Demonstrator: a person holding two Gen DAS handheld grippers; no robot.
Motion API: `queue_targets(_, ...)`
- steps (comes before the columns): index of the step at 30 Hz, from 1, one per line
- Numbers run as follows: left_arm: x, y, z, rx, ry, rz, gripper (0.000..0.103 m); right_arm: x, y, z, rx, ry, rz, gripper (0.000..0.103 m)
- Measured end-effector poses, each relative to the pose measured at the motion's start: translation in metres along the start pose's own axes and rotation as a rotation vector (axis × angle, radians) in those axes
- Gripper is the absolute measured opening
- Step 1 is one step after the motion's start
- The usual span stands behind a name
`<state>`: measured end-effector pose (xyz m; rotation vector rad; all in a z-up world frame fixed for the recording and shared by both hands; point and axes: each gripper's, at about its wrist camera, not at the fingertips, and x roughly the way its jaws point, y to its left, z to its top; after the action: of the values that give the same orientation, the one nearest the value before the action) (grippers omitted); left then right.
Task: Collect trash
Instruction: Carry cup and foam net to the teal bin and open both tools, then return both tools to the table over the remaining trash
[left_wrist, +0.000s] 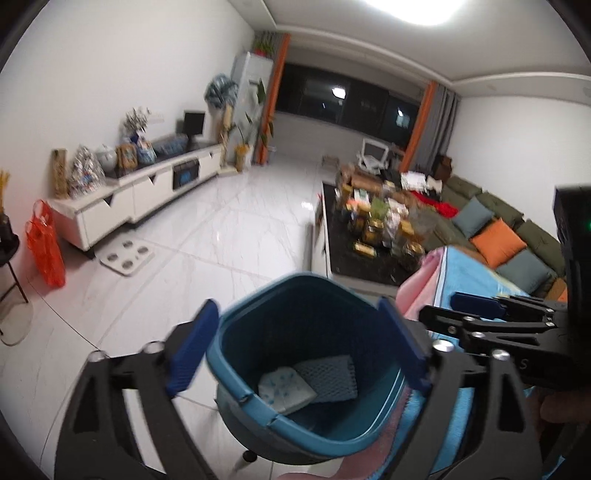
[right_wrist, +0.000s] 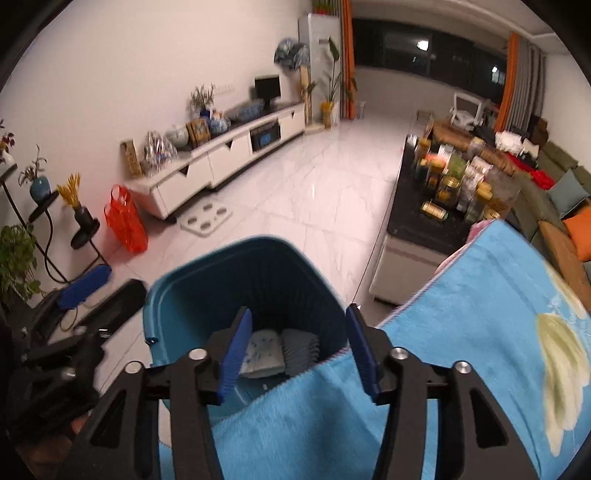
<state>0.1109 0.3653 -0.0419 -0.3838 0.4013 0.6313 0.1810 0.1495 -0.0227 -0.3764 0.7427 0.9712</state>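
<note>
Your left gripper (left_wrist: 295, 347) stands wide apart with nothing between its blue pads, poised over the mouth of the teal plastic ribbed trash bin (left_wrist: 258, 402), which sits at six o'clock on the white marble-tiled floor (left_wrist: 229, 229). Your right gripper (right_wrist: 299, 350) is partly spread and empty above the same bin, where a white blue-flecked packet (right_wrist: 263, 352) touches a grey ribbed foam sleeve (right_wrist: 301, 350) at its three o'clock. A light-blue fleece blanket (right_wrist: 480, 314) lies at four o'clock, touching the bin's rim.
</note>
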Motion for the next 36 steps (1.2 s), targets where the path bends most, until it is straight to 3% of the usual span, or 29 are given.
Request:
queue_targets(6,-0.071,-0.002,0.007,-0.014,-0.102,0.01,0.097,-0.055,-0.004,-0.018,0.016,-0.162,-0.01,0.084)
queue_targets(11,-0.125,-0.025,0.004,0.037,-0.173,-0.001,0.097,-0.101,-0.011,-0.041,0.033,-0.273,-0.046,0.096)
queue_targets(22,-0.214,-0.107,-0.031,0.171,-0.291,-0.174,0.097,-0.195,-0.042,-0.119,0.096,-0.442,-0.202,0.096)
queue_targets(36,-0.251,-0.224,-0.092,0.31,-0.217,-0.432,0.097,-0.285,-0.083,-0.228,0.251,-0.547,-0.45,0.096)
